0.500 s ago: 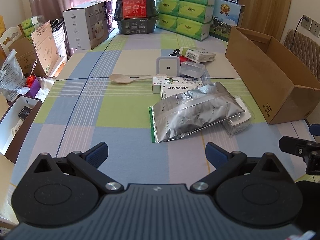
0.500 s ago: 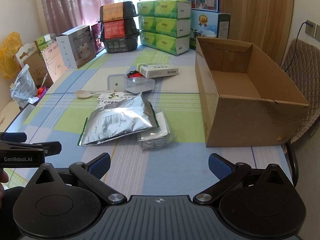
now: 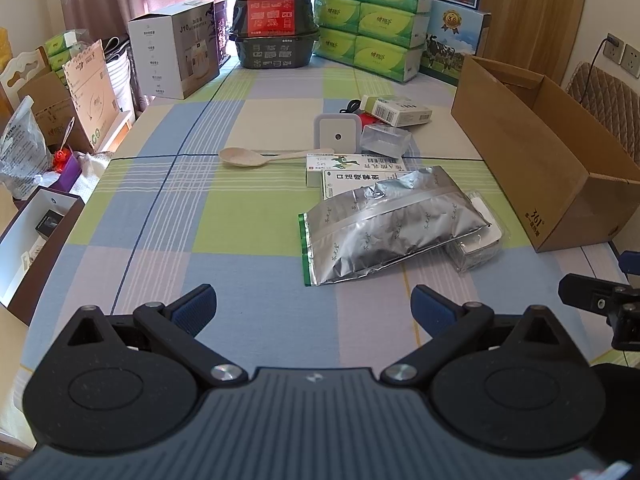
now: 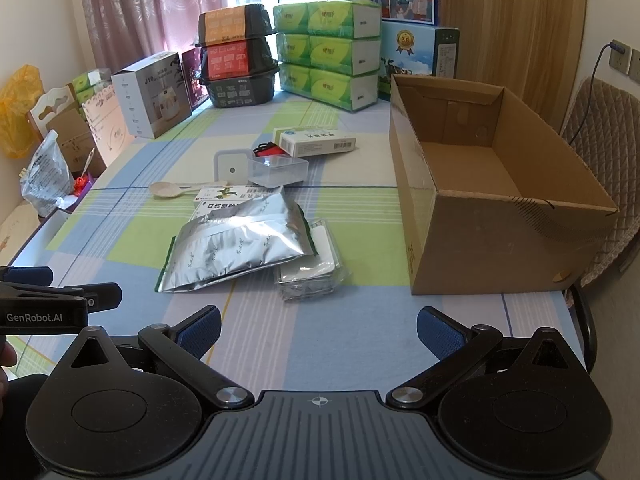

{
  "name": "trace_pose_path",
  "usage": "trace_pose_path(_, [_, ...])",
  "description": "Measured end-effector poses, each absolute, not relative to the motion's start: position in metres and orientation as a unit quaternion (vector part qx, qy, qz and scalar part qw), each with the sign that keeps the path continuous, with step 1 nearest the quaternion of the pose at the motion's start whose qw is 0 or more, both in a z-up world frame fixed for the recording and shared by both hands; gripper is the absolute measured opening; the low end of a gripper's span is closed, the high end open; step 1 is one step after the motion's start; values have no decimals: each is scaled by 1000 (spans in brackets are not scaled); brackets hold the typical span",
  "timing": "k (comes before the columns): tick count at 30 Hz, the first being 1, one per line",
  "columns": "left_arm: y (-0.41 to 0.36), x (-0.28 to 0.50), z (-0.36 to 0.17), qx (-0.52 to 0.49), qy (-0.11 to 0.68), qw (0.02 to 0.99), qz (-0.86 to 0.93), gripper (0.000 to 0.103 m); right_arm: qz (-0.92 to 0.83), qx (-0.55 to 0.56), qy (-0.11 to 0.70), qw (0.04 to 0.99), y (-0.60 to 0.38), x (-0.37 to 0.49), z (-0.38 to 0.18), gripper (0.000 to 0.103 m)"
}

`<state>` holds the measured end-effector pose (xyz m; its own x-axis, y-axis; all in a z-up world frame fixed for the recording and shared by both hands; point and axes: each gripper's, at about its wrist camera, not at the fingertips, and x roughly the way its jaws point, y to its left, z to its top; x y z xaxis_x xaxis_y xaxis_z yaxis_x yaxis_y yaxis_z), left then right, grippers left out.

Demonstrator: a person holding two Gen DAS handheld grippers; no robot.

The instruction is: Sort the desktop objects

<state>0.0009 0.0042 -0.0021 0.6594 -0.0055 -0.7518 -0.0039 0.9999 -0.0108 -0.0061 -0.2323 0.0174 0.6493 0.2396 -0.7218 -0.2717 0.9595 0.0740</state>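
A silver foil pouch (image 3: pixel 390 226) lies flat near the middle of the checked surface (image 3: pixel 248 216), its green-edged end toward the near side. It rests on top of two medicine boxes (image 3: pixel 352 172) at its 12 o'clock and overlaps a clear plastic packet (image 3: pixel 478 242) at its 4 o'clock. A pale spoon (image 3: pixel 256 157) lies at about 10 o'clock from the pouch, its handle reaching toward the boxes. Past the boxes, at 12 o'clock, stand a small white square device (image 3: pixel 335 135) and a clear plastic box (image 3: pixel 385 140), side by side; behind them lies a white carton with a barcode (image 3: pixel 400 110), with something red and a black cord partly hidden beside it. An open cardboard box (image 4: pixel 492 184) stands at 3 o'clock from the pouch, near the surface's right edge, with bare cardboard showing inside.

The left tool (image 3: pixel 314 304) hovers over the near part of the surface, at 6 o'clock from the pouch, its blue-padded fingers (image 3: pixel 198 305) spread wide apart and holding nothing. The right tool (image 4: pixel 318 326) is likewise spread wide and empty, low over the near edge, with the packet just ahead of it at 12 o'clock.

At the far end are stacked green tissue packs (image 3: pixel 376 20), three dark stacked food containers (image 3: pixel 274 16) and a white appliance carton (image 3: pixel 176 54). A quilted chair (image 4: pixel 600 128) stands beyond the cardboard box.
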Motion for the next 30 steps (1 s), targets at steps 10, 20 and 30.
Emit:
trace_pose_path(10, [7,7,-1,-9,436,900,-16,102,150,-12,417,896,-236,4,19,101])
trace_pose_path(20, [3,29,4,62,437,892,-97,102,195,-83,418,883,-237,27,10,101])
trace_pose_path(30, [-19,63,-9,173,412,872,-200,102,255,-138,431,855,-214,55,-13,101])
